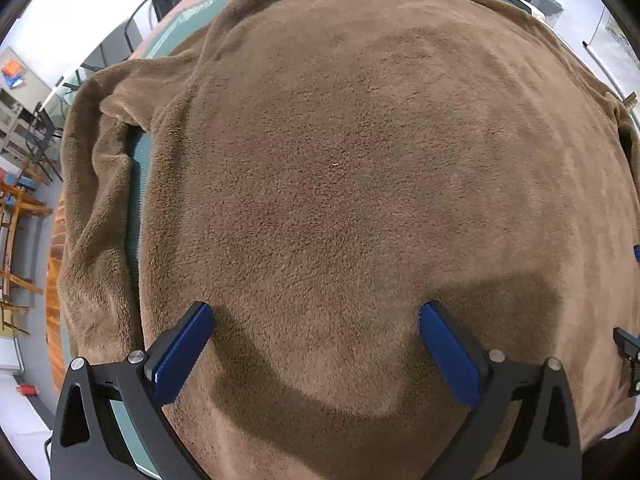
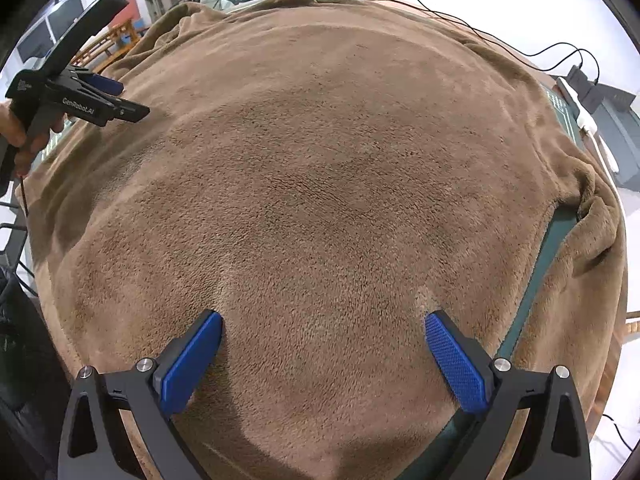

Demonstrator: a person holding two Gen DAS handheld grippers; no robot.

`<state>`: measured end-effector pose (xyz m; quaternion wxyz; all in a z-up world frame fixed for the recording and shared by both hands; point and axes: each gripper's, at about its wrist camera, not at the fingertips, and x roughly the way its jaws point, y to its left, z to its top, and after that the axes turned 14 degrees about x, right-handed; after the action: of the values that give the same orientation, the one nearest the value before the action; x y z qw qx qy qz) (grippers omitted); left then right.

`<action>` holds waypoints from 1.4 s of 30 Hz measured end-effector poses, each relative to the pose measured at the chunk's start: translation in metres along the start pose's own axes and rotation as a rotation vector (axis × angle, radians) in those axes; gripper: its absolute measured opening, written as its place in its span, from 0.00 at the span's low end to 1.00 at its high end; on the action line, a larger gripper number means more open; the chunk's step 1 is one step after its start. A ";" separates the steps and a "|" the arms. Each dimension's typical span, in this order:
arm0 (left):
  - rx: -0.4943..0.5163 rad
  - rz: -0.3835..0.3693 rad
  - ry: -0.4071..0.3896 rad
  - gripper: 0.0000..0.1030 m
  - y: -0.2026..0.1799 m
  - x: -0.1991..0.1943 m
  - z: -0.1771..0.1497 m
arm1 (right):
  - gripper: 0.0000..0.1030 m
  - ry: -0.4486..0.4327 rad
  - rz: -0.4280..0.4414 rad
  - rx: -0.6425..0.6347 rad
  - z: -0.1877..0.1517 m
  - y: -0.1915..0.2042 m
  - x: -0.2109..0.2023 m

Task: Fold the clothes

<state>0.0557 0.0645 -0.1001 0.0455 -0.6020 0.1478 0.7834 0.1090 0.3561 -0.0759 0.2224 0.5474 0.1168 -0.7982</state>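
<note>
Brown fleece garment (image 1: pixel 340 184) spread flat over green-matted surface (image 1: pixel 138 184). Left claw (image 1: pixel 316 316) wide, empty above fleece. Right claw (image 2: pixel 324 322) wide, empty.

"GenRobot.AI" stands in white on the left tongs (image 2: pixel 116 96).

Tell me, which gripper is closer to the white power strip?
Right. The right gripper hovers over the brown fleece on the side where the power strip lies; the left gripper is over the opposite side.
</note>
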 end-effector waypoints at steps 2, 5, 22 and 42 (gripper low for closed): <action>0.025 -0.003 -0.012 1.00 0.004 -0.006 0.005 | 0.99 0.001 0.000 0.000 -0.001 -0.001 -0.001; 0.005 -0.041 -0.059 1.00 0.026 -0.012 0.024 | 0.99 0.006 -0.001 0.001 -0.003 -0.002 -0.002; -0.266 -0.488 -0.236 1.00 0.149 0.032 0.187 | 1.00 0.002 -0.017 0.042 -0.016 -0.011 -0.014; -0.235 -0.403 -0.243 0.99 0.177 0.089 0.252 | 1.00 0.031 -0.072 0.171 -0.034 -0.027 -0.032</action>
<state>-0.2467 -0.0415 -0.0952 0.1476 -0.5222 -0.0737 0.8367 0.1335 0.4020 -0.0603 0.1441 0.5723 0.0713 -0.8041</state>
